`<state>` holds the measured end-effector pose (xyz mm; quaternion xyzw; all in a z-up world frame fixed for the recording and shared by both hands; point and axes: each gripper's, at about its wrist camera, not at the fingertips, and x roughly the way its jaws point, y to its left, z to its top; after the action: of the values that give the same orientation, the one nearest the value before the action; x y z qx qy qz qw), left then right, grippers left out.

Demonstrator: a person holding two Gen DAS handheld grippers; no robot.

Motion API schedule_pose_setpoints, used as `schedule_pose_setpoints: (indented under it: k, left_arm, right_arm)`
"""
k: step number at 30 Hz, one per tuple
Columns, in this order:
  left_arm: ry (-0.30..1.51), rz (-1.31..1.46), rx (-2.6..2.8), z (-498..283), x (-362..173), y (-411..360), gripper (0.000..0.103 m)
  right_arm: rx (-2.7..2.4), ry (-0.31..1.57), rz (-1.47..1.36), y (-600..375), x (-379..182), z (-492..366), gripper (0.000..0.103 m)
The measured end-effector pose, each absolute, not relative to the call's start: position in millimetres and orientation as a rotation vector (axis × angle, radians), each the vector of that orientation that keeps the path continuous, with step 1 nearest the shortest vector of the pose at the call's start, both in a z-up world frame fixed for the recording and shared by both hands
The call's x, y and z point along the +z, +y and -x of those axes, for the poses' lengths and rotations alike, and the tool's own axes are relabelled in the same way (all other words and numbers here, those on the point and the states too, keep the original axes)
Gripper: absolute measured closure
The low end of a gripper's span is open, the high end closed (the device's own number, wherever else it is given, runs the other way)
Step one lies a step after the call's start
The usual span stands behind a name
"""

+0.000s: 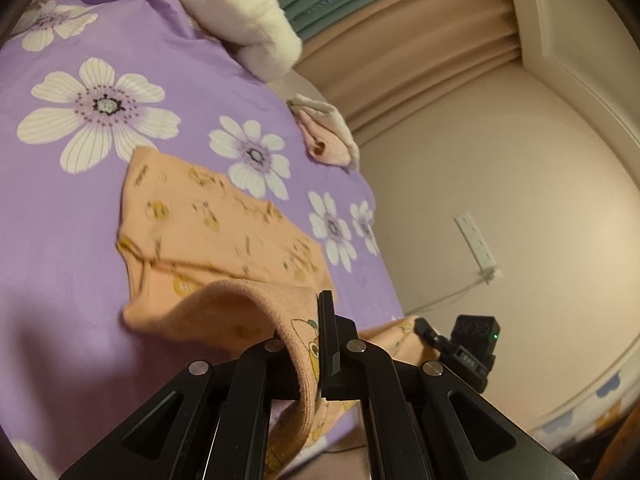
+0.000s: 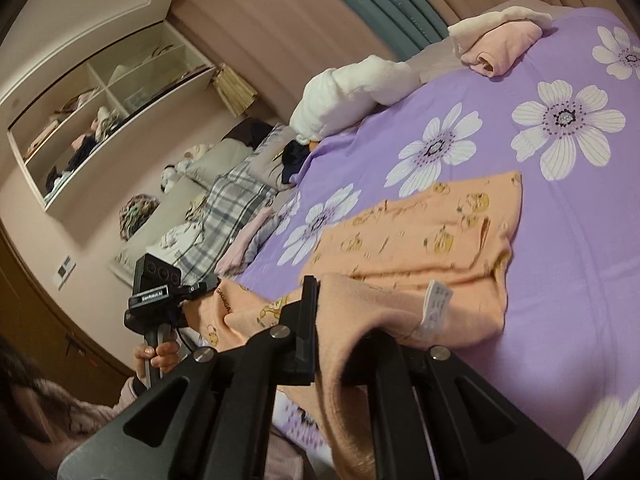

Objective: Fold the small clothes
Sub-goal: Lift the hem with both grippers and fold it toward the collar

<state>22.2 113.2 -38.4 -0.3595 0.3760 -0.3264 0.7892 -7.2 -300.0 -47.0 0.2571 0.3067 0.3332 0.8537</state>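
Note:
An orange garment (image 1: 208,220) printed with yellow cartoon figures lies partly flat on the purple flowered bedsheet (image 1: 80,240), and its near edge is lifted. My left gripper (image 1: 317,314) is shut on that raised edge, and the cloth drapes over and hides its left finger. In the right wrist view the same orange garment (image 2: 420,236) spreads over the bedsheet (image 2: 560,240). My right gripper (image 2: 322,294) is shut on another part of the lifted hem, beside a white care label (image 2: 436,304). Cloth covers its right finger. The left gripper's body (image 2: 154,300) shows at the left, held by a hand (image 2: 156,354).
A folded pink garment (image 1: 328,136) (image 2: 500,48) and a white fluffy bundle (image 1: 240,12) (image 2: 352,88) lie near the headboard. Dark clothes (image 2: 294,160), plaid bedding (image 2: 232,204) and pillows sit beyond the bed's left side. A wall shelf (image 2: 100,120) holds clutter. A socket (image 1: 476,244) is on the wall.

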Motion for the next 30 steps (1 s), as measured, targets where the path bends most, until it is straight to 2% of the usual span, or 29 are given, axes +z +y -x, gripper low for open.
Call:
schedule_pose_setpoints:
  k: [7, 14, 23, 26, 27, 28, 30]
  left_arm:
    - [0.838, 0.801, -0.629, -81.2, -56.8, 120.1, 0.103]
    - [0.896, 0.851, -0.575, -130.6, -87.1, 123.2, 0.103]
    - [1.013, 0.871, -0.512, -173.7, -119.7, 116.3, 0.103]
    - [1.046, 0.851, -0.544, -170.6, -117.9, 115.3, 0.103]
    - [1.058, 0.848, -0.552, -168.8, -117.3, 115.7, 0.103]
    - [1.072, 0.846, -0.561, -166.0, -116.8, 116.8, 0.099]
    - [1.083, 0.844, -0.57, -160.9, -115.9, 118.8, 0.08]
  right_arm:
    - [0.629, 0.692, -0.577, -303.6, -52.2, -53.3, 0.097]
    - [0.522, 0.778, -0.691, -321.1, -86.5, -113.3, 0.096]
    - [0.43, 0.934, -0.705, -324.7, -119.8, -160.2, 0.093]
    - [0.441, 0.977, -0.698, -326.6, -121.7, -156.8, 0.077]
    - [0.454, 0.985, -0.698, -327.5, -121.0, -154.6, 0.067]
    - [0.475, 0.994, -0.7, -329.1, -118.9, -149.6, 0.062]
    - [0.496, 1.006, -0.686, -328.8, -115.6, -142.6, 0.062]
